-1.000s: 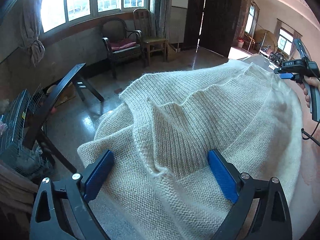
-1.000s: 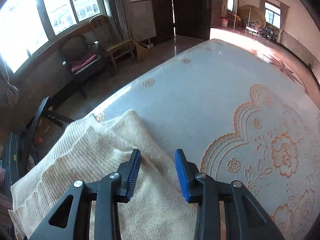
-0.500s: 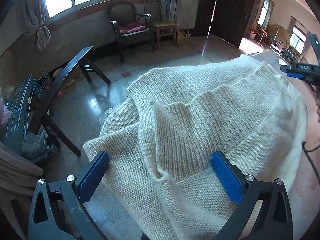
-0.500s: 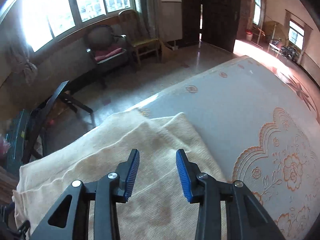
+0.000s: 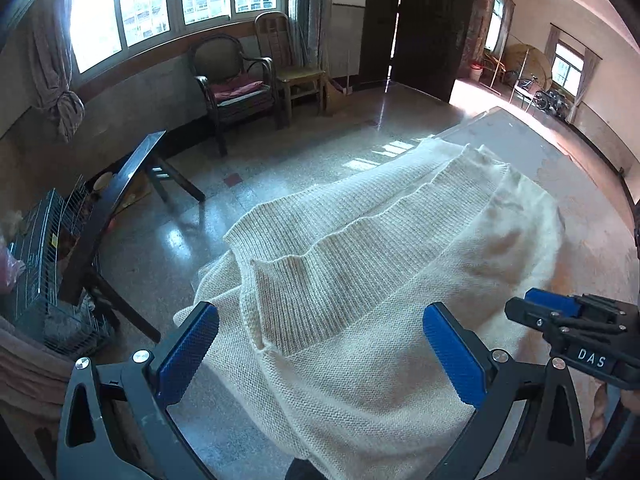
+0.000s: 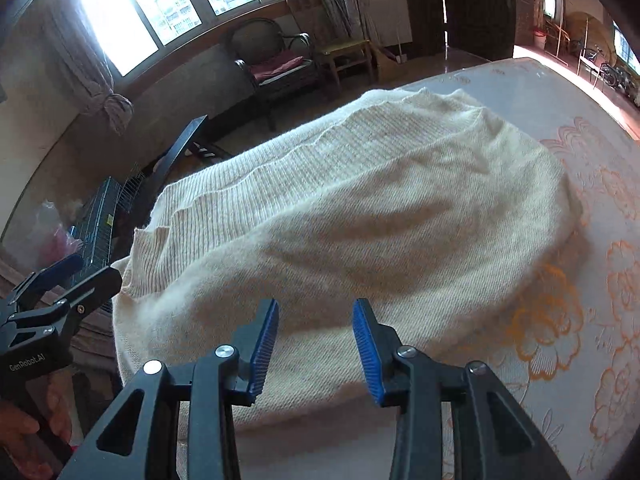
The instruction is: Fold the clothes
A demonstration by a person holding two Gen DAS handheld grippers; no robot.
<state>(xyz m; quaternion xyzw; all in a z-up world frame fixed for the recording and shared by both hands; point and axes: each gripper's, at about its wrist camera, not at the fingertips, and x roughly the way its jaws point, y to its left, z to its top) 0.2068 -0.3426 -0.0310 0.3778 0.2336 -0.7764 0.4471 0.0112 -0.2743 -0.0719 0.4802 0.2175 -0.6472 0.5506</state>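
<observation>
**Cream knit partly folded, both tools free**

Cream sweater (image 6: 380,208) lies heaped on the floral mattress (image 6: 592,280), one end hanging off the edge over the floor. Ribbed hem doubled over on top, so one rough fold looks done. Left tool (image 5: 320,356) spread wide above the knit, gripping nothing. Right tool (image 6: 314,344) parted, empty. Left to do, likely: flatten, fold again, square up.

Both wrist views look closely over the cream sweater (image 5: 360,280) toward the windows (image 6: 168,4).
</observation>
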